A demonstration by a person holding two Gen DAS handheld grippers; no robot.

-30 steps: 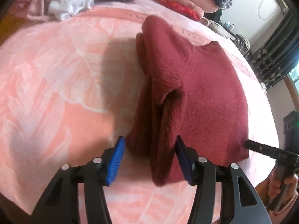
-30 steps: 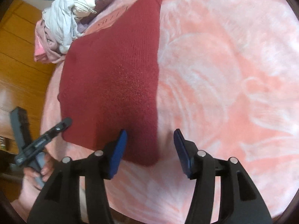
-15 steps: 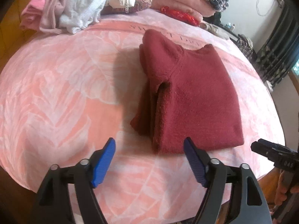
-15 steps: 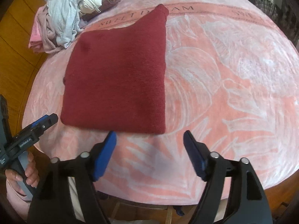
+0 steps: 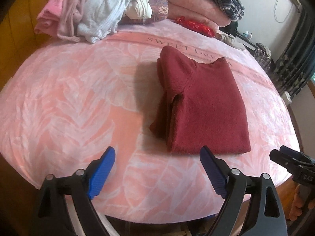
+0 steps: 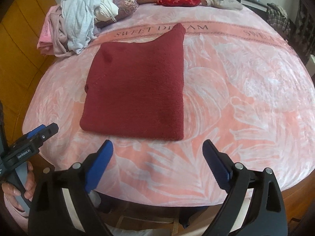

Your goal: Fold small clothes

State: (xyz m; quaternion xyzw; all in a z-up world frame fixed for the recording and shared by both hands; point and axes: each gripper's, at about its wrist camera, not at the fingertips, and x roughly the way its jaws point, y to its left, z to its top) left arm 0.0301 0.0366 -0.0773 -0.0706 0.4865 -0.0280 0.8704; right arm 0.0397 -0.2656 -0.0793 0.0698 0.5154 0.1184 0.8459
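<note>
A dark red sweater (image 5: 204,108) lies folded into a rectangle on the pink blanket; it also shows in the right wrist view (image 6: 137,90). Its stacked folded edges face left in the left wrist view. My left gripper (image 5: 157,171) is open and empty, held back from the sweater's near edge. My right gripper (image 6: 157,165) is open and empty, also short of the near edge. Each gripper shows at the edge of the other's view, the right one (image 5: 289,161) and the left one (image 6: 33,139).
The pink "SWEET DREAM" blanket (image 6: 246,82) covers a table. A heap of unfolded pale clothes (image 5: 94,9) lies at the back left. Folded pink blankets and a plaid garment (image 5: 216,0) are stacked at the back, with a small red pouch (image 6: 179,1).
Both grippers have pulled back from the sweater and opened wider. The sweater now lies folded and untouched, farther from both cameras.
</note>
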